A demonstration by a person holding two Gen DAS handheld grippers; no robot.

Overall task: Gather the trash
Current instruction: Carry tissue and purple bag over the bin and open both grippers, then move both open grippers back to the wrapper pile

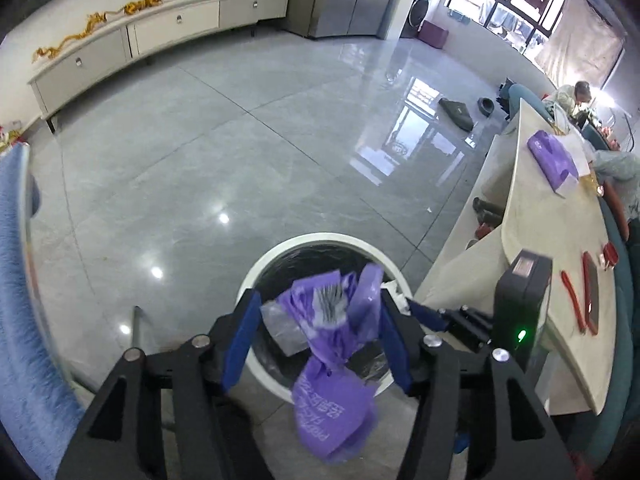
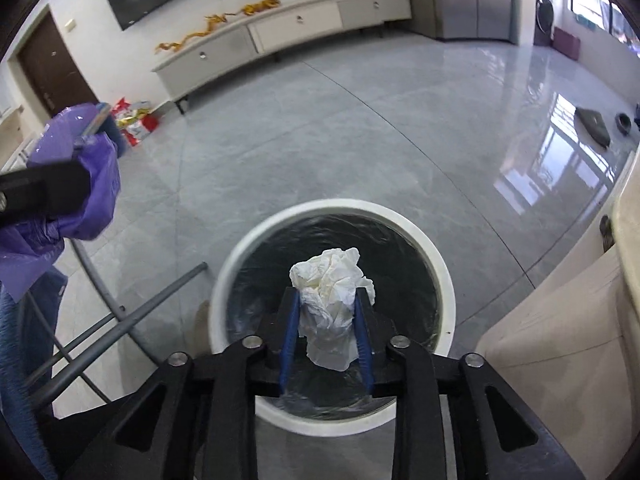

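White tissue wad (image 2: 330,308) between jaws, above bin (image 2: 440,276)

Crumpled purple wrapper (image 1: 332,340), white tissue (image 2: 332,304) above bin (image 2: 440,264)

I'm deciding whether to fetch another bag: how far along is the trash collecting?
Done: both pieces are over the round white bin with black liner, which looks empty. In hand: the right gripper pinches a crumpled white tissue above it; a purple plastic wrapper hangs between the pads of the left gripper, grip unclear. Left: dropping both in.
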